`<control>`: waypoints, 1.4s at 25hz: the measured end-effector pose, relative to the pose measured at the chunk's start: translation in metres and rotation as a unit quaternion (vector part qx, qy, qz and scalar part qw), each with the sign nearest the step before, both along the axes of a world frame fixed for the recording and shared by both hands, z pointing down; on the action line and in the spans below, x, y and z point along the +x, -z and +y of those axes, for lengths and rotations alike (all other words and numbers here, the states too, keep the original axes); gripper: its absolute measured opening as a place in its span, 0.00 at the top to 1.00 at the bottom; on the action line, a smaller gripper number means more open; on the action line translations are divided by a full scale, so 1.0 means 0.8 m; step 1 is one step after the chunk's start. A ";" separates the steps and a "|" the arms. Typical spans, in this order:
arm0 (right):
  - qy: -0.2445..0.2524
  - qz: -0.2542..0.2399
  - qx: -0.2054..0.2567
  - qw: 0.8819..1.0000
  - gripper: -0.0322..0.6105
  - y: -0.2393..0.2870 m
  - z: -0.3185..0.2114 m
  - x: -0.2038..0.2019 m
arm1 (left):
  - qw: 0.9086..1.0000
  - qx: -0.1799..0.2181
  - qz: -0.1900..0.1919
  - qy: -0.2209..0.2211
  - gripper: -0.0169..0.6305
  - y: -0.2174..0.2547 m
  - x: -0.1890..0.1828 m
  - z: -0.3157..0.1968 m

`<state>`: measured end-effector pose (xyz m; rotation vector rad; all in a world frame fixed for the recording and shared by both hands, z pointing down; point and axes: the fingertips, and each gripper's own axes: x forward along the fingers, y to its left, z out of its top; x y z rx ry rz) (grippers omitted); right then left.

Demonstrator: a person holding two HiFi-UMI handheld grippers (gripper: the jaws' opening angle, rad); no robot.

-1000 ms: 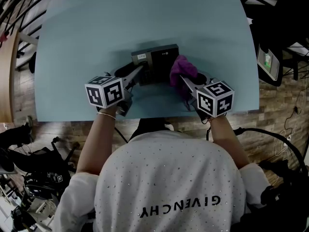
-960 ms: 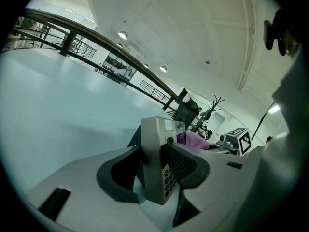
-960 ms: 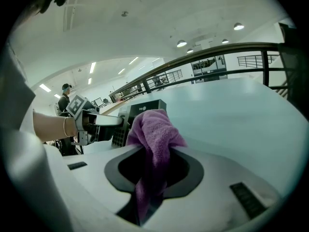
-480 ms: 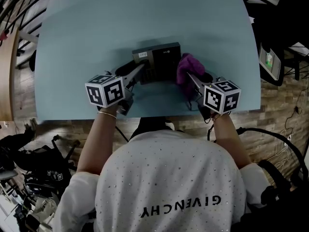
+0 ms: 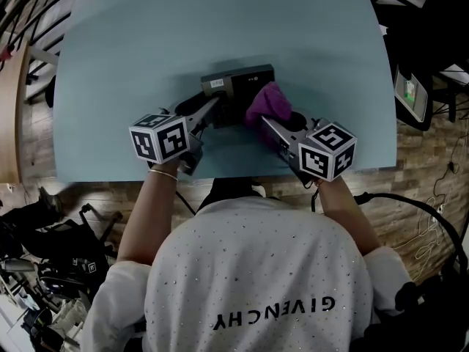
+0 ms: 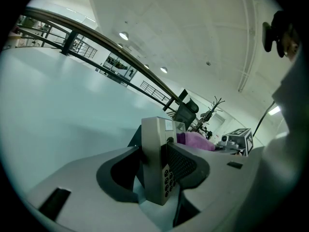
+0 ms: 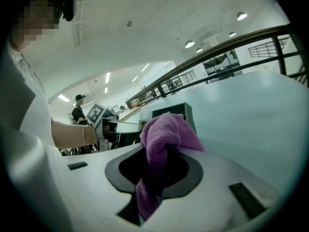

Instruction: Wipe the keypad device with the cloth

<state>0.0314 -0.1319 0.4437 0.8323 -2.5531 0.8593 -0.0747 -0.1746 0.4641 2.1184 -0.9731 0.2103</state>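
Swinging back leftward, the right gripper [image 5: 265, 120], jaws pinched on the soft, limp purple cloth [image 5: 270, 101], had carried it onto the keypad device [image 5: 238, 85] at mid table [image 5: 146, 42], a stiff, probably light box clamped by its side in the left gripper [image 5: 217, 107].

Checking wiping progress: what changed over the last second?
The right gripper, shut on the purple cloth, swung right to the edge of the keypad device, then back left. The cloth now overlaps the device's right side. Nothing was grasped or released. The left gripper kept its grip on the device, which did not move.
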 end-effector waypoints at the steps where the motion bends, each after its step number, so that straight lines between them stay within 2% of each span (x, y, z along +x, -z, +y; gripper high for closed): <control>1: 0.014 0.007 0.001 1.000 0.83 -0.004 0.005 -0.008 | 1.000 0.000 0.000 0.000 0.69 0.000 0.000 0.000; 10: 0.109 0.057 0.016 0.992 0.83 -0.024 0.033 -0.067 | 1.000 0.002 0.003 0.003 0.69 0.001 0.000 0.000; 12: 0.108 0.056 0.016 0.992 0.83 -0.026 0.033 -0.068 | 1.000 0.003 0.001 0.001 0.69 0.001 0.000 0.001; 17: 0.075 0.007 -0.023 0.997 0.83 -0.029 0.027 -0.065 | 1.000 0.006 0.002 0.000 0.69 0.001 0.000 0.001; 35: 0.068 0.039 -0.001 0.997 0.83 -0.036 0.027 -0.035 | 1.000 0.010 -0.001 -0.011 0.69 0.001 0.000 0.001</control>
